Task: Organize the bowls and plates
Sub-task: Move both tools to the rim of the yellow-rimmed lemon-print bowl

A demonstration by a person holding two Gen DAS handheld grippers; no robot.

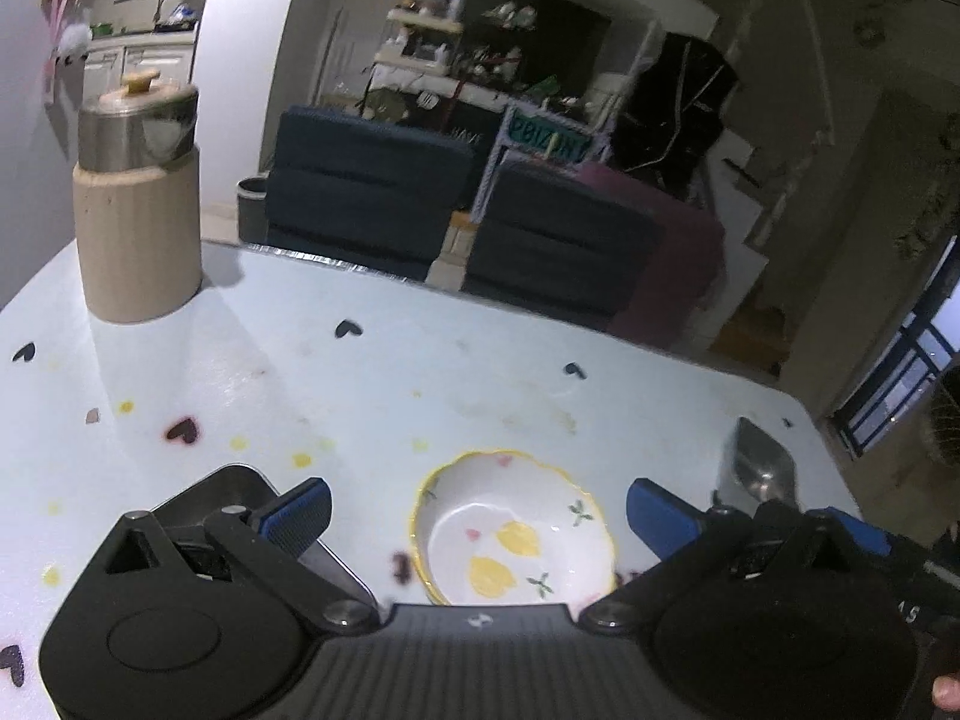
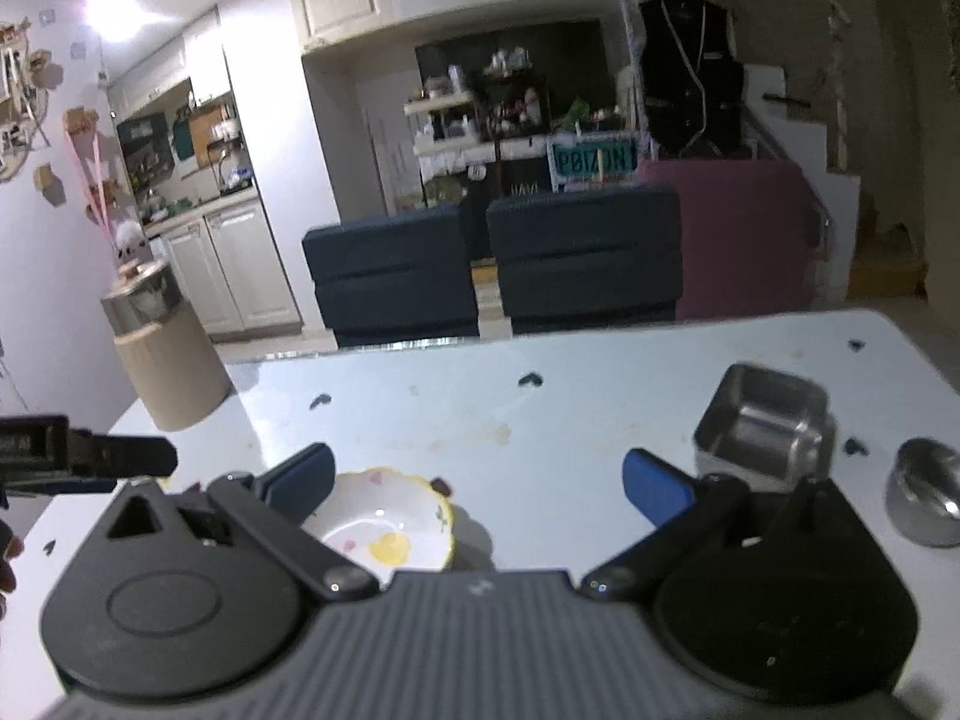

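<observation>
As seen from the left wrist, left gripper (image 1: 477, 510) fingers released, above lemon-patterned bowl (image 1: 513, 537) on bench (image 1: 360, 384). Right wrist: right gripper (image 2: 477, 480) fingers released; bowl near left, square steel dish (image 2: 765, 426) far right.

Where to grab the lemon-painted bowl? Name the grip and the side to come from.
Take the lemon bowl by its wavy yellow rim, one finger inside and one outside the wall. It sits upright and alone on the table, too wide to span easily. Coming down from above at the near rim with the open left gripper, already hovering over it, looks best.
</observation>
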